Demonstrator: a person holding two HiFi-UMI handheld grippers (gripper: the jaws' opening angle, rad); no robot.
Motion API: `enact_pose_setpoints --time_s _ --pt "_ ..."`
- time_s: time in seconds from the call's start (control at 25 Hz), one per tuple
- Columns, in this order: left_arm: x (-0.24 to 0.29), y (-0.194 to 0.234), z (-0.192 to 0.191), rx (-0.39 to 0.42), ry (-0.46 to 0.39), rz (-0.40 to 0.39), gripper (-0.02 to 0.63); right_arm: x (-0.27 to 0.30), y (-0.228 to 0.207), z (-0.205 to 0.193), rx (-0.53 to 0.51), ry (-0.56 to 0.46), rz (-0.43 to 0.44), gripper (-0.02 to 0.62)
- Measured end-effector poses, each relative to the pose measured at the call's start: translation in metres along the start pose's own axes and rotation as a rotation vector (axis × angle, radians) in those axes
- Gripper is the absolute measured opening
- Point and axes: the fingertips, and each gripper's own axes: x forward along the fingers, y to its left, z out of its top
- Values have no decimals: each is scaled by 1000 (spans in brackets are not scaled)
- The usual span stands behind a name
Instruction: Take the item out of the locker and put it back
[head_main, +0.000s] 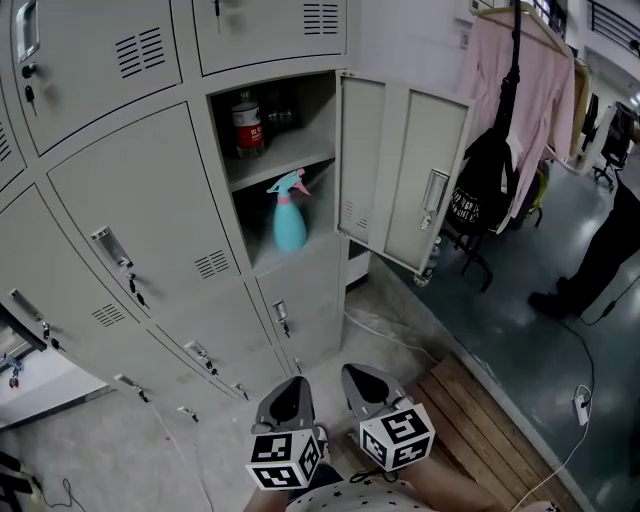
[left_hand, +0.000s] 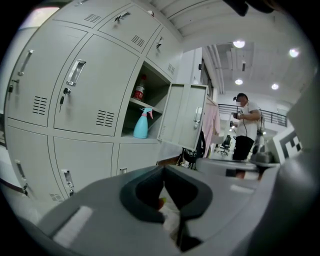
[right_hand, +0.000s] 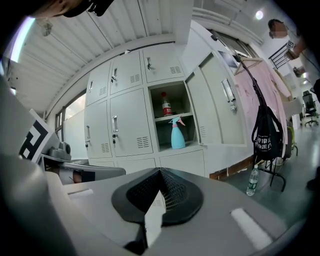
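The locker stands open, its door swung out to the right. On its lower shelf stands a blue spray bottle with a pink trigger. A red-labelled bottle sits on the upper shelf. Both grippers hang low at the bottom of the head view, well short of the locker. My left gripper has its jaws together with nothing in them. My right gripper is likewise shut and empty.
Closed locker doors surround the open one. A pink garment and a black bag hang on a rack to the right. A wooden pallet lies on the floor. A water bottle and a standing person are nearby.
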Motion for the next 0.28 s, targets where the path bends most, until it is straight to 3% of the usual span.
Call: enact_pose_setpoints --time_s 0.28 --pt "3 -1 2 1 -1 6 8 1 0 2 -4 -5 7 -2"
